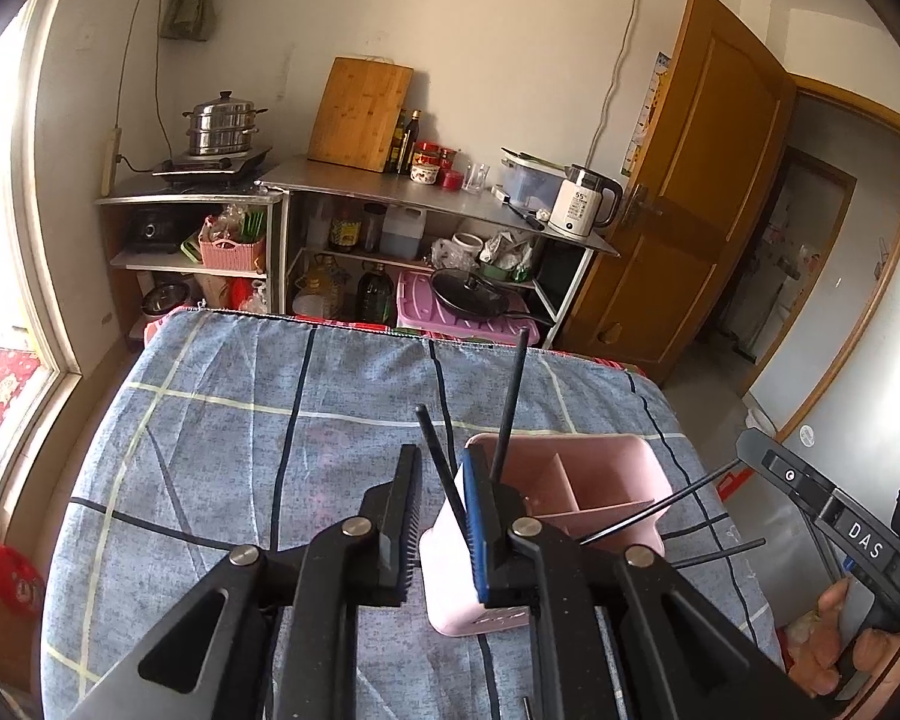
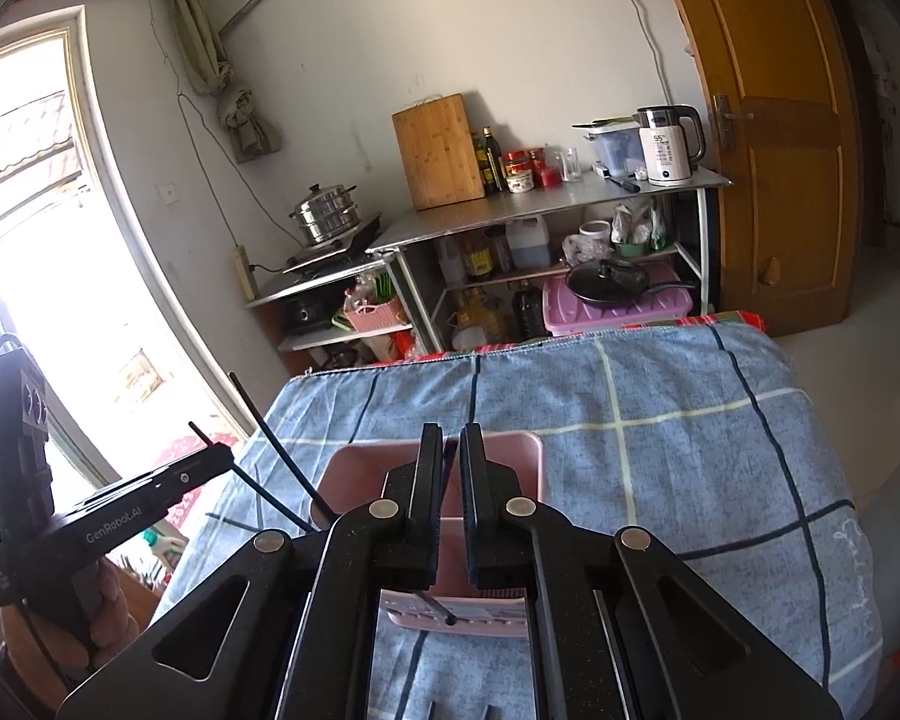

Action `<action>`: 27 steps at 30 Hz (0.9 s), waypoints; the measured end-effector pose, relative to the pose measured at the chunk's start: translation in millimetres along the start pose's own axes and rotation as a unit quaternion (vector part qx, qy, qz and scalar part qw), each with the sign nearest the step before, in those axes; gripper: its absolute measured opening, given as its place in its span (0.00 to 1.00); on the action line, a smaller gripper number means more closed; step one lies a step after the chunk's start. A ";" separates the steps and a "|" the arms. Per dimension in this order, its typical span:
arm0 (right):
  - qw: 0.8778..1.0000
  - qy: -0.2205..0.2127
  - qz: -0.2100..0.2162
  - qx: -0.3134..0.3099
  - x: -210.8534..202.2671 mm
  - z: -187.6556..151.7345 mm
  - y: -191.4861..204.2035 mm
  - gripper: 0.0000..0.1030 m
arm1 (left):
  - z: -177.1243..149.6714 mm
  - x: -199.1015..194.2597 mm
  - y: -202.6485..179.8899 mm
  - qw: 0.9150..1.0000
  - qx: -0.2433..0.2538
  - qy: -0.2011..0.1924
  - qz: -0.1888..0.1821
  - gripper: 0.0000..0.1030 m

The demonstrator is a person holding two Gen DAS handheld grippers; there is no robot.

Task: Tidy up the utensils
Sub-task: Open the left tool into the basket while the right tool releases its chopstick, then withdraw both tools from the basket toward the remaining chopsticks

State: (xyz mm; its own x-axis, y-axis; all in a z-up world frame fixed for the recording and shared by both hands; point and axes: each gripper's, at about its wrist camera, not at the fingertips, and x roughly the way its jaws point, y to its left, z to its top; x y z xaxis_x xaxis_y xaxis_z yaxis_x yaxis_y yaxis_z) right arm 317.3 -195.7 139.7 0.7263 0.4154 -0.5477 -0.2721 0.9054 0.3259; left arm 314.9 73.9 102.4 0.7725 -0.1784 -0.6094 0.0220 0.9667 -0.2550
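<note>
A pink divided utensil holder [image 1: 576, 498] stands on the blue checked cloth [image 1: 258, 432]; it also shows in the right wrist view [image 2: 498, 456]. Several black chopsticks [image 1: 510, 402] lean out of it. My left gripper [image 1: 444, 516] is open, its right finger [image 1: 477, 516] over the holder's left wall, a chopstick standing between the jaws. My right gripper [image 2: 450, 498] is nearly closed on one black chopstick [image 2: 435, 603], held above the holder. The chopstick's tip shows below the fingers.
A steel shelf unit [image 1: 426, 192] with cutting board, kettle [image 1: 585, 201], bottles and pans stands beyond the table's far edge. A wooden door [image 1: 684, 180] is at the right. A bright window [image 2: 30, 240] is at the left.
</note>
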 end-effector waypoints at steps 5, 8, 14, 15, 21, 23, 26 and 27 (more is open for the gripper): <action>1.000 -0.008 0.002 -0.002 -12.2 -1.7 -1.8 0.16 | -4.5 -14.2 2.0 1.000 -0.006 -0.012 0.004 0.28; 1.000 -0.012 0.001 -0.010 -20.0 -5.1 0.2 0.20 | -10.0 -24.2 -1.6 1.000 0.001 -0.019 0.010 0.28; 0.999 -0.027 0.003 -0.028 -45.2 -16.8 6.4 0.22 | -27.6 -47.8 -10.2 0.999 0.013 -0.033 0.011 0.29; 0.999 -0.032 0.002 -0.031 -50.9 -19.8 7.9 0.23 | -32.0 -52.8 -11.7 0.999 0.016 -0.036 0.011 0.29; 0.998 -0.042 -0.002 -0.046 -75.0 -42.0 15.3 0.32 | -56.2 -77.7 -26.9 0.998 0.037 -0.048 0.009 0.29; 0.998 -0.041 -0.002 -0.047 -81.3 -51.2 16.0 0.33 | -66.5 -85.5 -32.1 0.998 0.044 -0.051 0.008 0.29; 0.998 -0.042 -0.002 -0.045 -91.5 -63.8 15.5 0.33 | -82.8 -95.4 -39.2 0.997 0.050 -0.052 0.004 0.29; 0.998 -0.042 -0.002 -0.045 -94.3 -67.9 15.4 0.33 | -87.8 -97.5 -40.9 0.997 0.051 -0.052 0.003 0.29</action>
State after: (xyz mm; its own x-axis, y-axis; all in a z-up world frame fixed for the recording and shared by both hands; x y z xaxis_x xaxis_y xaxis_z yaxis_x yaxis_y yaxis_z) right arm 201.7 -215.0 144.1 0.7774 0.4056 -0.4807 -0.3210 0.9131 0.2514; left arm 182.9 35.6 106.3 0.8338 -0.1582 -0.5289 0.0784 0.9823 -0.1702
